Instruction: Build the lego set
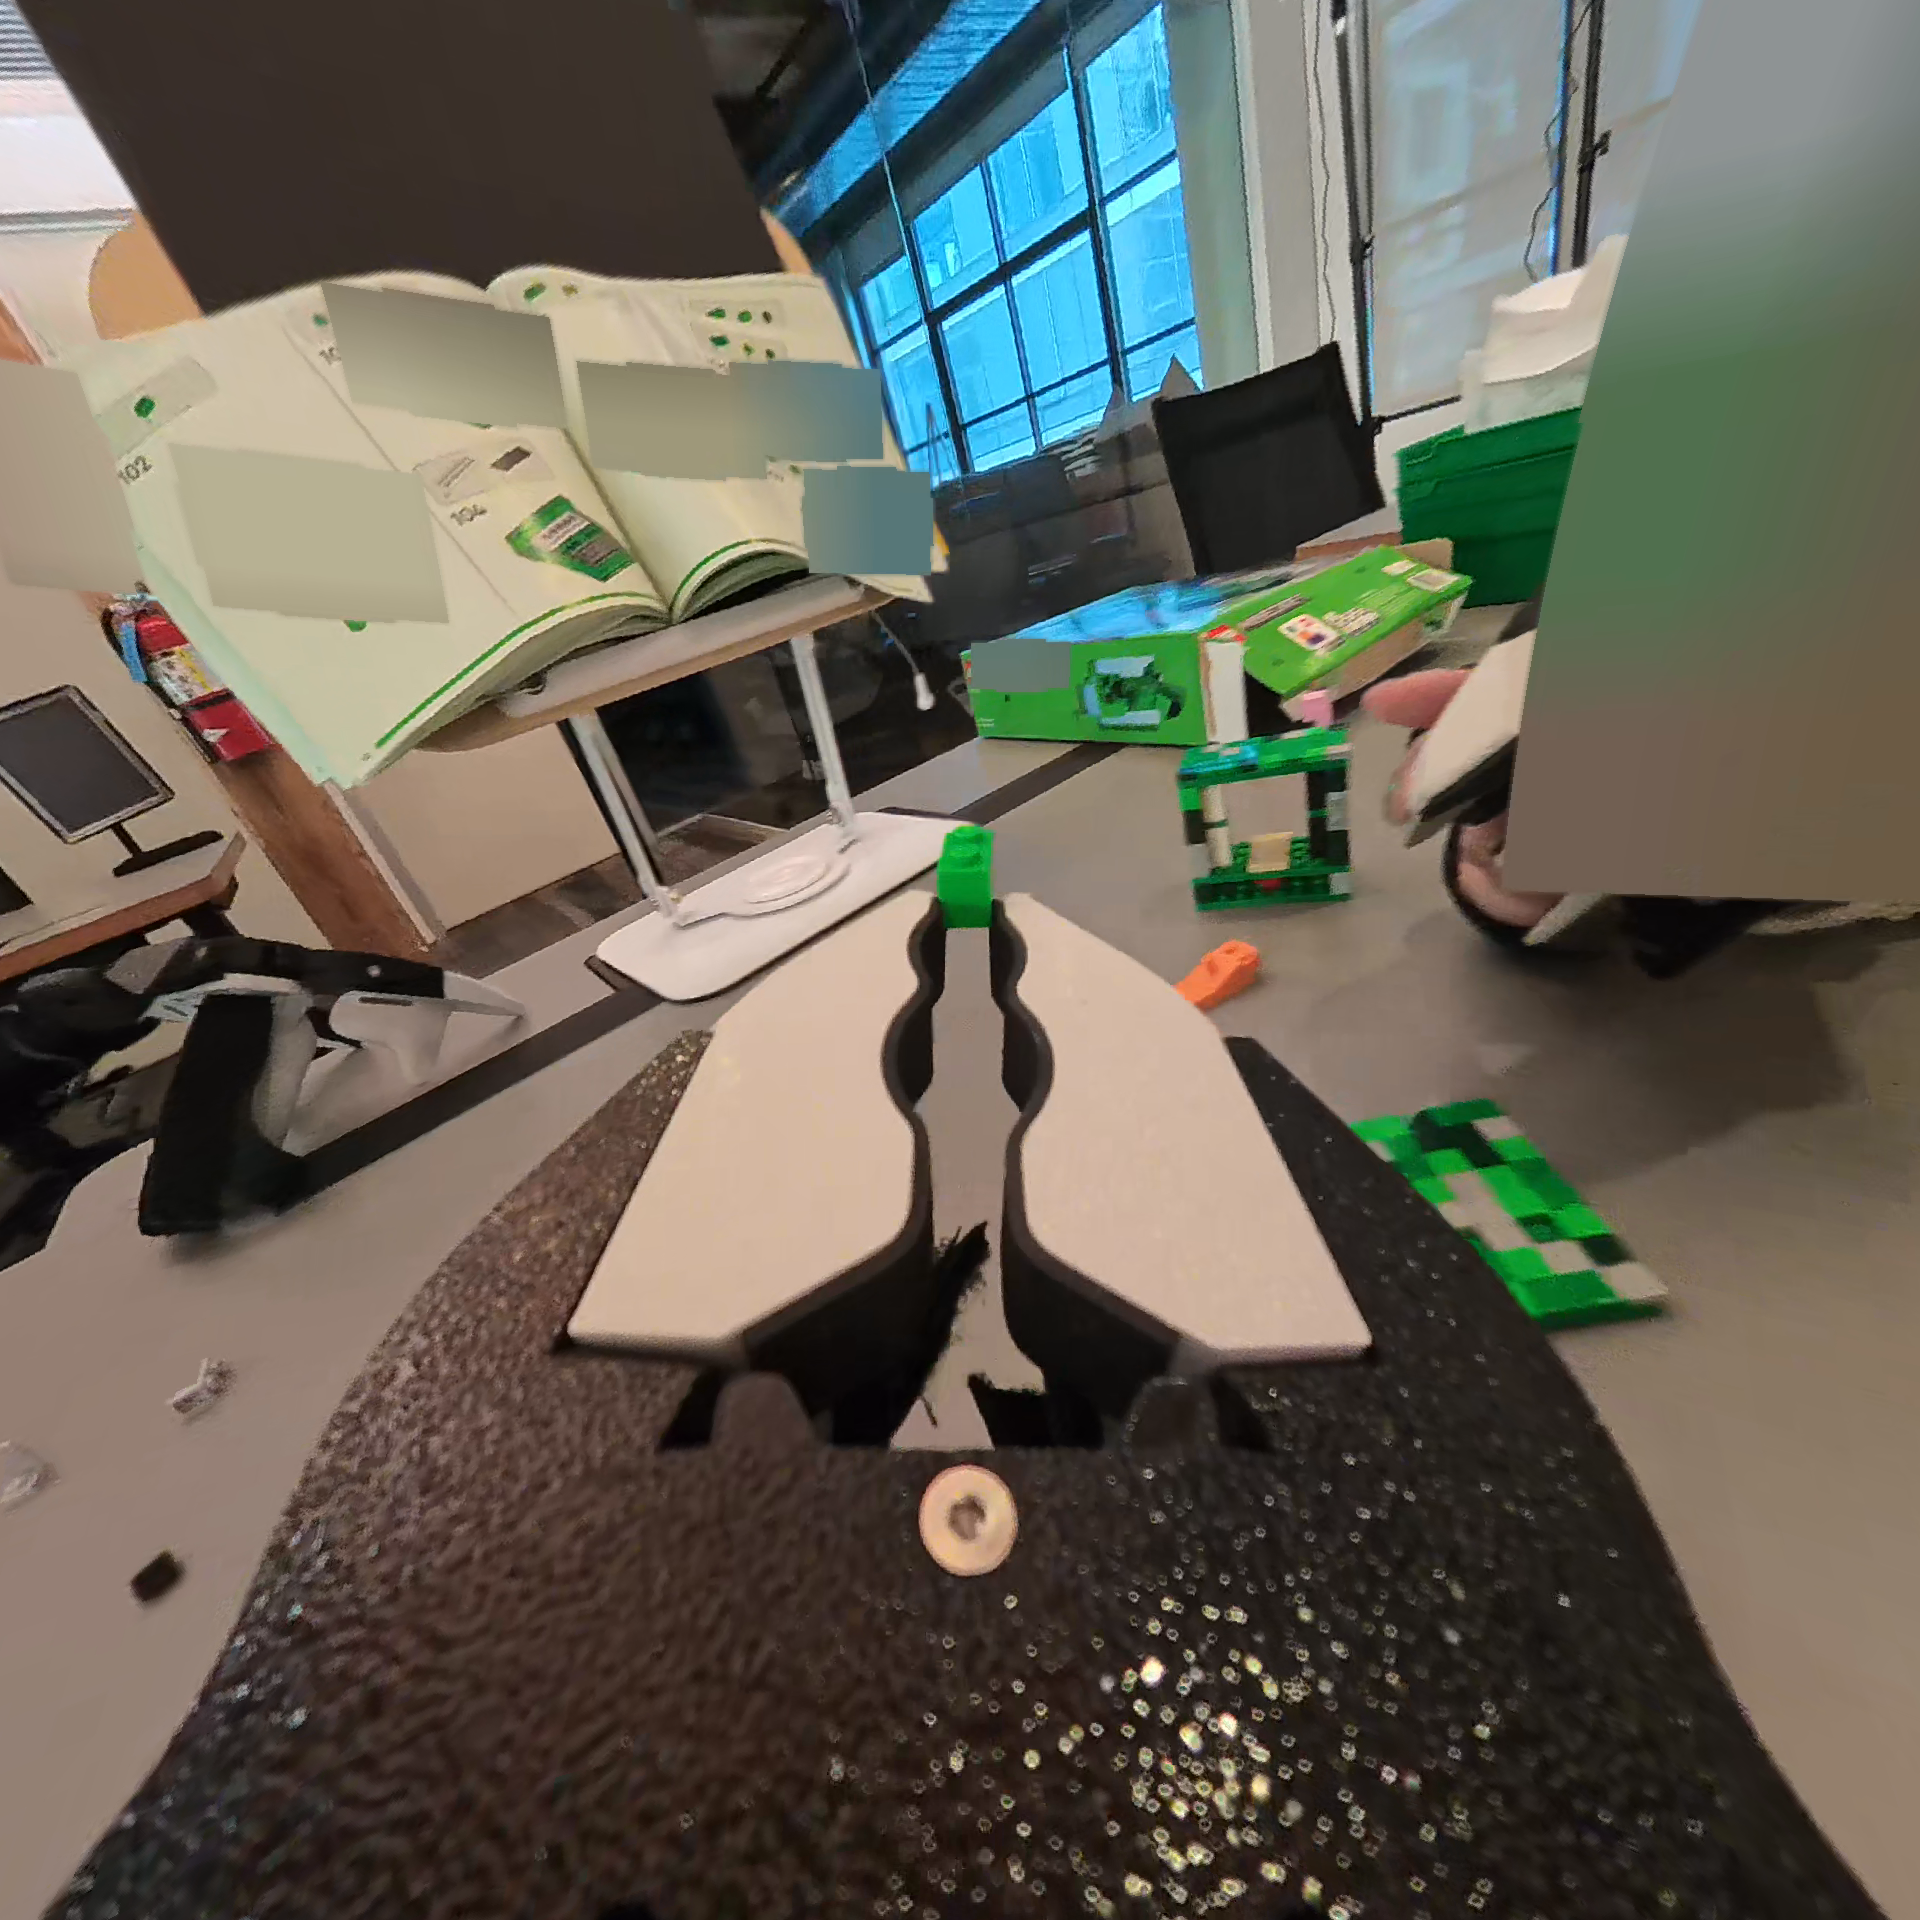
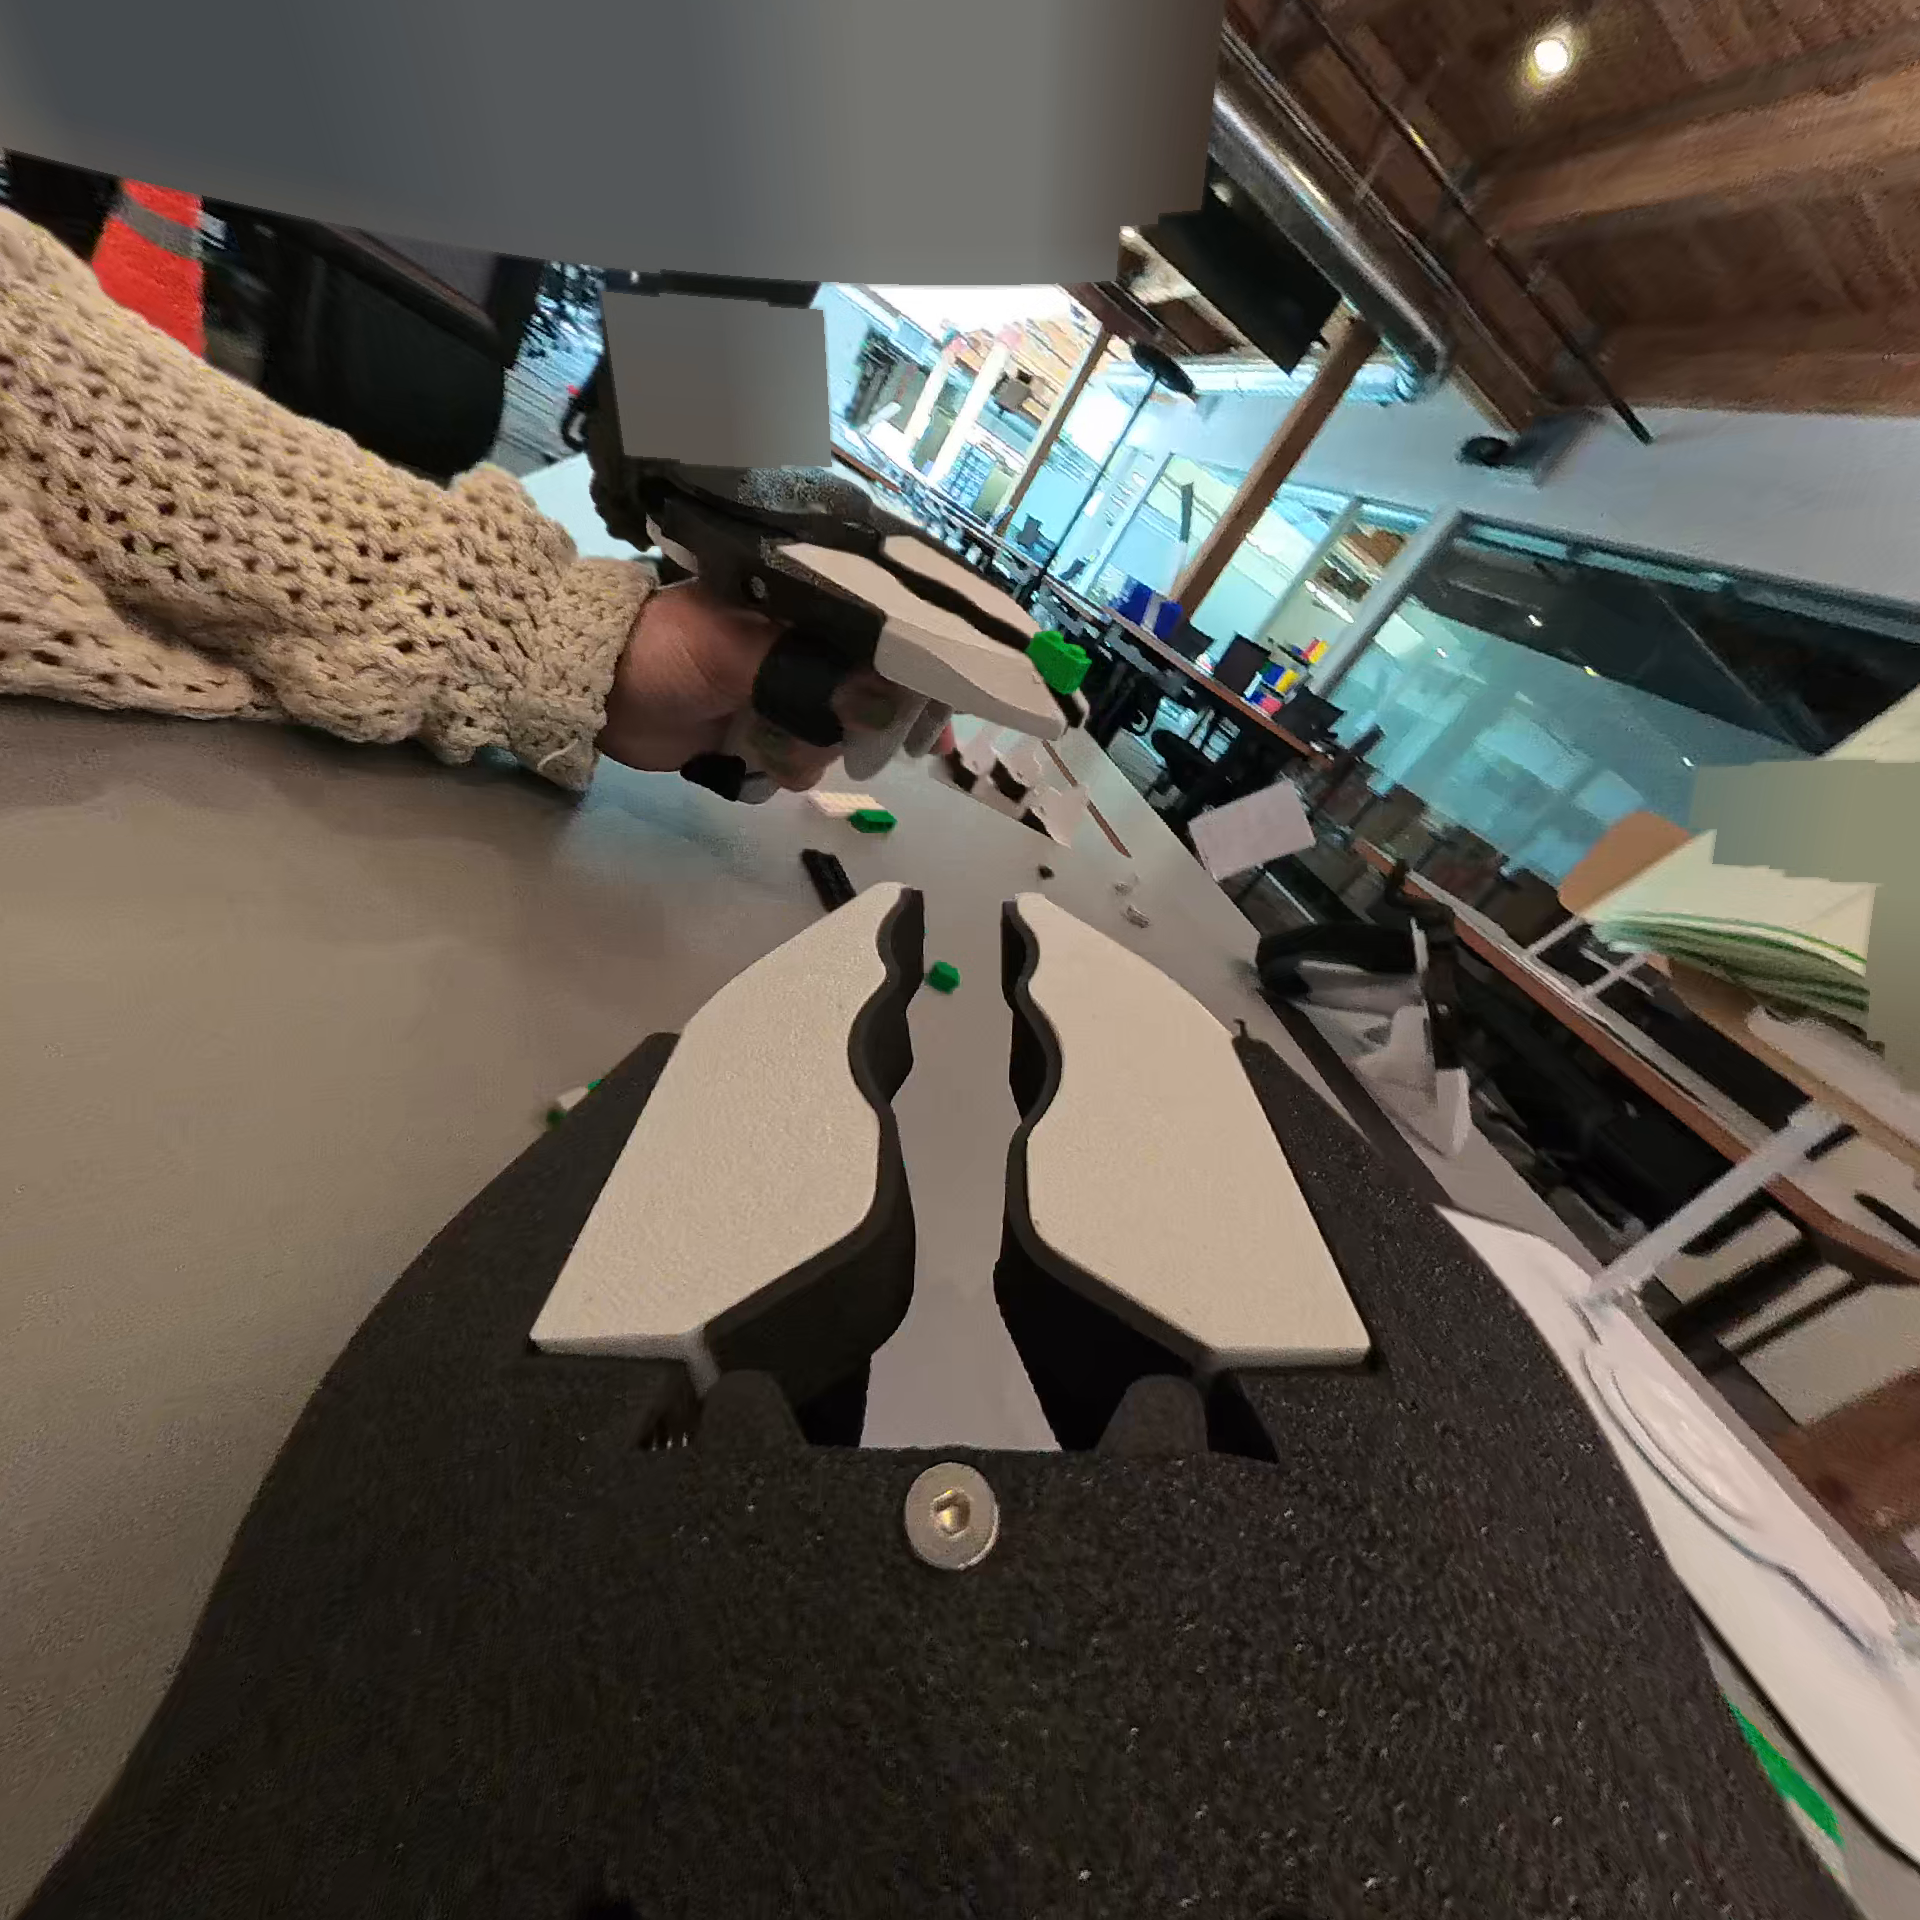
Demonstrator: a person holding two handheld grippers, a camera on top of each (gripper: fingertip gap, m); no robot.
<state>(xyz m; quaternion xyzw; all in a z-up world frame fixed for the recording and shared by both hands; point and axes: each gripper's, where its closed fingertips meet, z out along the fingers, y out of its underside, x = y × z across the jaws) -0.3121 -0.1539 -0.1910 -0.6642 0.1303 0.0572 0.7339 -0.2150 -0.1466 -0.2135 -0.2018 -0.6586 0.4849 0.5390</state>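
Note:
My left gripper (image 1: 966, 909) is shut on a small green brick (image 1: 964, 878), held above the grey table. The same gripper and brick (image 2: 1058, 661) show in the right wrist view, held in a hand with a knitted sleeve. A green, black and white frame build (image 1: 1265, 819) stands on the table ahead to the right. A flat green checkered plate (image 1: 1512, 1210) lies near the right. My right gripper (image 2: 961, 904) is open and empty, low over the table, with a tiny green piece (image 2: 942, 975) lying between its fingers.
An open instruction book (image 1: 436, 499) rests on a white stand (image 1: 769, 894) at the left. A green set box (image 1: 1216, 644) lies behind the build. An orange brick separator (image 1: 1221, 971) lies on the table. Loose pieces (image 2: 871, 821) and a black strip (image 2: 828, 876) are scattered ahead.

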